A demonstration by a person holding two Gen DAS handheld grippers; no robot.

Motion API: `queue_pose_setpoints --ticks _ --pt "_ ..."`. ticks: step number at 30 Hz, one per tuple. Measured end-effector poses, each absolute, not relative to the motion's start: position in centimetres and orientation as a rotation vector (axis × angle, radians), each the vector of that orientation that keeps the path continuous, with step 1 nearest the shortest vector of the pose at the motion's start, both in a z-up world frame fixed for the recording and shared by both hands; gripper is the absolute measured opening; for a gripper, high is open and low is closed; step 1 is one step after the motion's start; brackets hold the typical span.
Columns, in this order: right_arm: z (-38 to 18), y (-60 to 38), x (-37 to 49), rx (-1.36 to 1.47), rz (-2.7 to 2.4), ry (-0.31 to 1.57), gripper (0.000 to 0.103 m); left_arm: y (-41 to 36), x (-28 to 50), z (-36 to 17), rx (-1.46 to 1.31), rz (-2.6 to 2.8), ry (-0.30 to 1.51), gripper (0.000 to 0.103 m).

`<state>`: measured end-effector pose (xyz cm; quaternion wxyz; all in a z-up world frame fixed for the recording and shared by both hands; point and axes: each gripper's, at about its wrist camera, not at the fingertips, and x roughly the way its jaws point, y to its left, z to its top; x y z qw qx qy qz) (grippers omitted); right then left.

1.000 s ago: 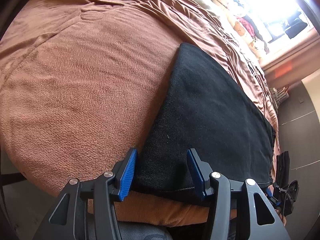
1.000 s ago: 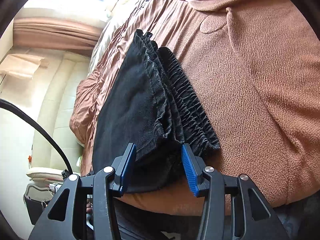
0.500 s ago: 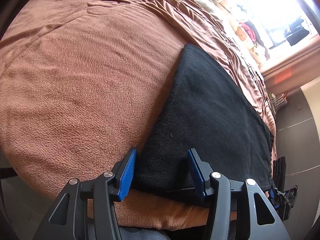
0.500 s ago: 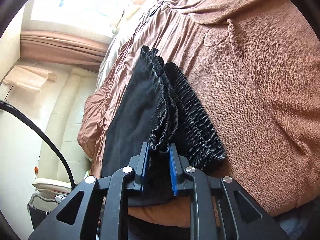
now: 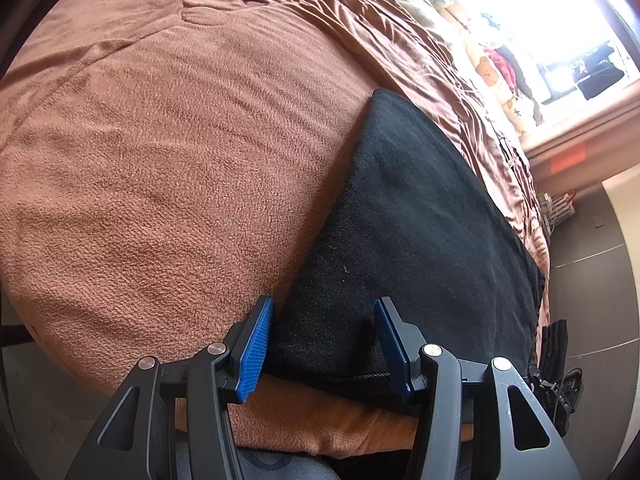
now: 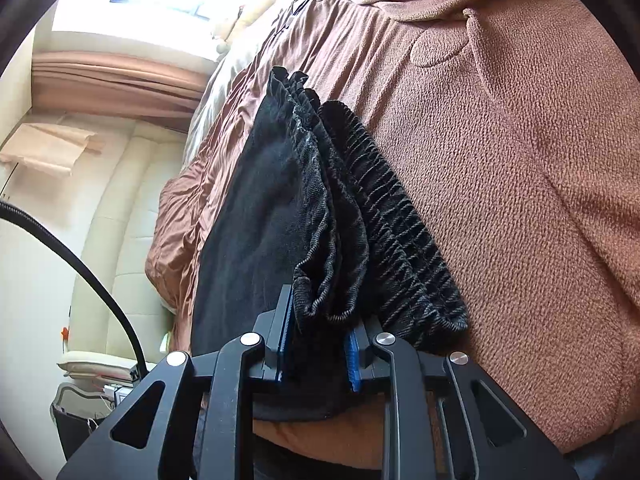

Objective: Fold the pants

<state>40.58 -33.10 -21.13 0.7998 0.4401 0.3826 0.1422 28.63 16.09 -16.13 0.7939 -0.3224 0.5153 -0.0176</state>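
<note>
Since a second ago the right gripper (image 6: pixel 318 350) has closed and now pinches the black pants (image 6: pixel 276 216) near their waistband. Left gripper (image 5: pixel 320 344) stands spread, the hem corner between its pads unpressed. Lifting now could drag that side across the brown blanket (image 5: pixel 160 160).

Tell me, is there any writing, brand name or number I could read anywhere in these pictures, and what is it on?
None can be read.
The black pants show no label or print.
The brown blanket is plain.
The orange patch below the window is too blurred to tell whether it bears text.
</note>
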Motion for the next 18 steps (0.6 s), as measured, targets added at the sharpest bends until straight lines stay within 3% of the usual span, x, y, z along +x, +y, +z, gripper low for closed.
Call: queue_pose_setpoints --ticks 4,18 --pt "-19.4 -32.8 39.5 0.882 0.304 0.792 0.008 16.3 28.5 -16.0 -0.718 -0.025 1.122 0.054" --pt "-18.2 -34.7 36.9 0.874 0.289 0.772 0.007 15.9 28.0 -15.7 -0.698 0.005 1.129 0.054"
